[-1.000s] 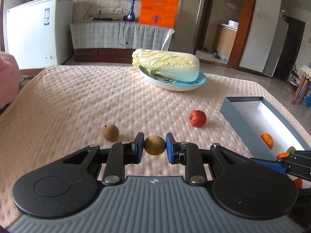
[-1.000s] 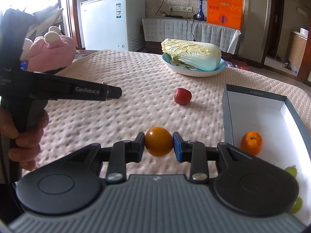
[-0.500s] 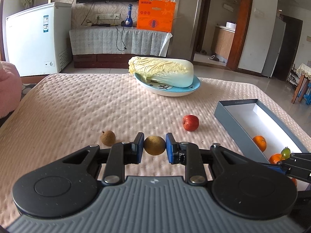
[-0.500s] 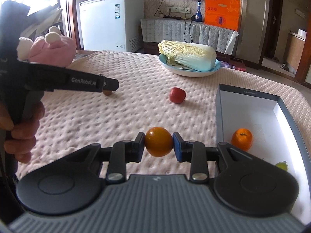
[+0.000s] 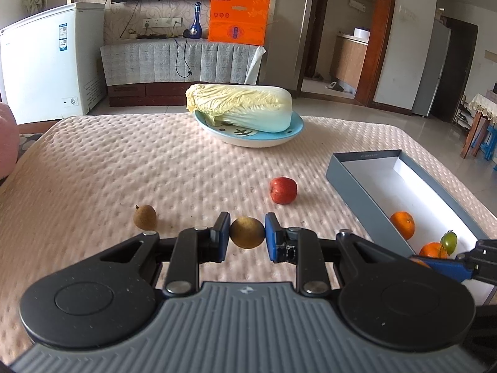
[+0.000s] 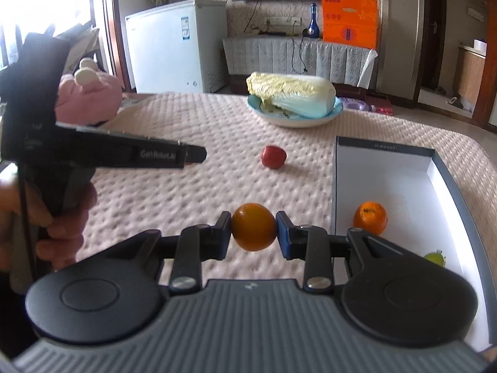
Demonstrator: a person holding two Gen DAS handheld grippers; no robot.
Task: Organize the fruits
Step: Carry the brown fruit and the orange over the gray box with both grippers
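Pink quilted bed (image 5: pixel 130 168); left tool (image 5: pixel 247 233) clamps brown fruit (image 5: pixel 247 232); right tool (image 6: pixel 253 227) clamps orange (image 6: pixel 253 227).

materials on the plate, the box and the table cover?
Plate: looks like glazed ceramic; glossy blue rim, painted marks inside.
Box: likely cardboard; matte grey walls, white inside, thin straight edges.
Table cover: soft quilted fabric, pinkish, evenly dimpled; the fibre cannot be told.
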